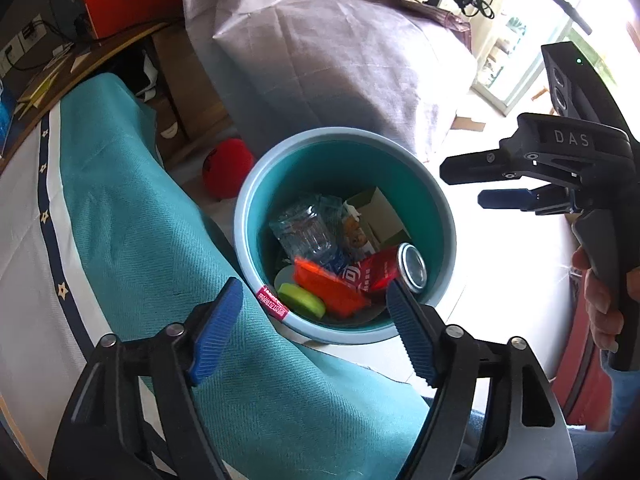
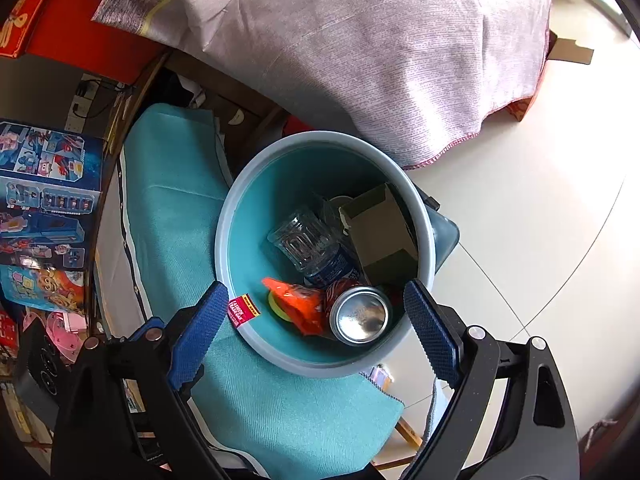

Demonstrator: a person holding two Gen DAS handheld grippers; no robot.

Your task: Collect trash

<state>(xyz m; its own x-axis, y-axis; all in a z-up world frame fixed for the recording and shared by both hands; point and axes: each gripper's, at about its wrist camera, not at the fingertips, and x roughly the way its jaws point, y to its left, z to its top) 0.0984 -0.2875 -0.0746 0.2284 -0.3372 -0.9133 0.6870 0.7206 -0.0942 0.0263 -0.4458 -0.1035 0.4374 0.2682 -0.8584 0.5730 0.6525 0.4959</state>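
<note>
A teal trash bin (image 1: 344, 134) (image 2: 320, 136) with a pale blue rim stands below both grippers. Inside lie a clear plastic bottle (image 1: 304, 232) (image 2: 304, 240), a cardboard box (image 1: 380, 216) (image 2: 380, 232), a red can (image 1: 412, 266) (image 2: 360, 314) with its silver end up, an orange wrapper (image 1: 328, 284) (image 2: 296, 300) and a green lid (image 1: 302, 300). My left gripper (image 1: 313, 292) hangs open over the bin's near rim, nothing between its blue pads. My right gripper (image 2: 316, 292) (image 1: 472, 184) is open and empty too, to the right above the bin.
A teal cloth (image 1: 120, 200) (image 2: 172, 200) drapes over a seat touching the bin's left side. A large mauve cloth-covered bulk (image 1: 340, 60) (image 2: 360, 40) rises behind. A red ball (image 1: 228, 168) lies on the floor; toy boxes (image 2: 44, 200) stack at left. White tiles (image 2: 540, 220) spread right.
</note>
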